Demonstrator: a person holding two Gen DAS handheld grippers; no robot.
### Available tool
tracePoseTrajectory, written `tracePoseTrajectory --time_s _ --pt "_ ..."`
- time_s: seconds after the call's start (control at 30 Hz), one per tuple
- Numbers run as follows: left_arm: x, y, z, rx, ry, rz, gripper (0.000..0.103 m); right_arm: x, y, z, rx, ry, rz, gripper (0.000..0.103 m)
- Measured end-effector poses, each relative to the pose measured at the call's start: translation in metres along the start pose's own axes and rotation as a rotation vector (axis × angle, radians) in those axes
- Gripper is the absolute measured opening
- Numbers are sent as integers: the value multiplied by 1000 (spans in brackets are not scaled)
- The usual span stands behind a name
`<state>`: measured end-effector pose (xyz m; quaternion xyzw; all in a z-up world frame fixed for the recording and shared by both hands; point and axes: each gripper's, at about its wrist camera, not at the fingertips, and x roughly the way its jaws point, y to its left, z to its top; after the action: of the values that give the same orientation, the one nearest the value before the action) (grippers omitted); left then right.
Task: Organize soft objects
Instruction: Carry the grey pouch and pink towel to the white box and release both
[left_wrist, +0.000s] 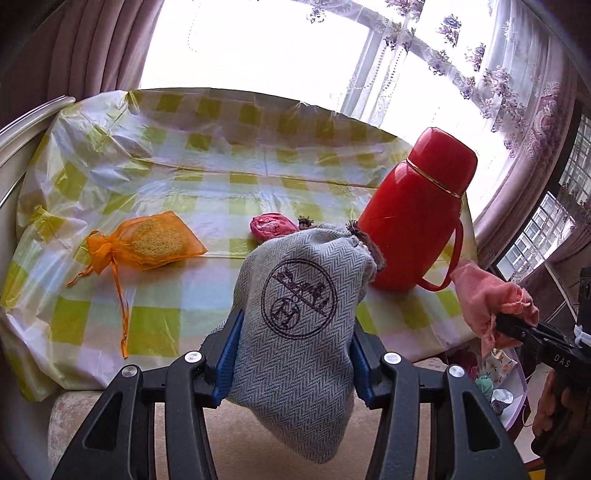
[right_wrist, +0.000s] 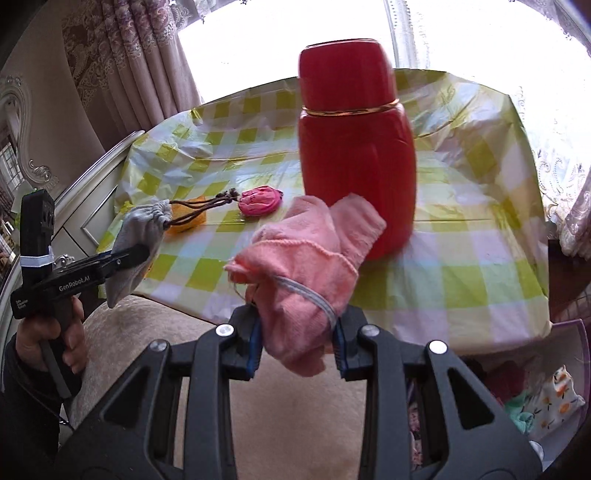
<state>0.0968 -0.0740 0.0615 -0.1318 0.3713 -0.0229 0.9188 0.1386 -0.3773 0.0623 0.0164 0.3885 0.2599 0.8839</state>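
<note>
Grippers both loaded, off the table's near edge.
We clamp our left gripper (left_wrist: 293, 354) on the grey pouch (left_wrist: 295, 325), our right gripper (right_wrist: 297, 341) on what looks like a pink cloth (right_wrist: 306, 266), near the flask (right_wrist: 354, 147).

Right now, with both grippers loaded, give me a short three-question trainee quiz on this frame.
1. True or false: the left gripper is shut on the grey drawstring pouch.
2. What does the right gripper hold? A) orange mesh bag B) pink cloth C) red flask
3. Fill in: the orange organza bag lies on the checked ______.

Key:
1. True.
2. B, the pink cloth; the red flask stands on the table.
3. Tablecloth.
</note>
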Motion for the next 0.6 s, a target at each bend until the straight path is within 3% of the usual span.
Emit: tracePoseTrajectory --time_s 0.3,0.6 --pt "-5 -58 2 91 -11 -106 52 -59 -88 -49 187 35 -213 34" --pt "-5 -114 -2 188 -2 -194 52 -84 -134 -109 334 137 -304 34"
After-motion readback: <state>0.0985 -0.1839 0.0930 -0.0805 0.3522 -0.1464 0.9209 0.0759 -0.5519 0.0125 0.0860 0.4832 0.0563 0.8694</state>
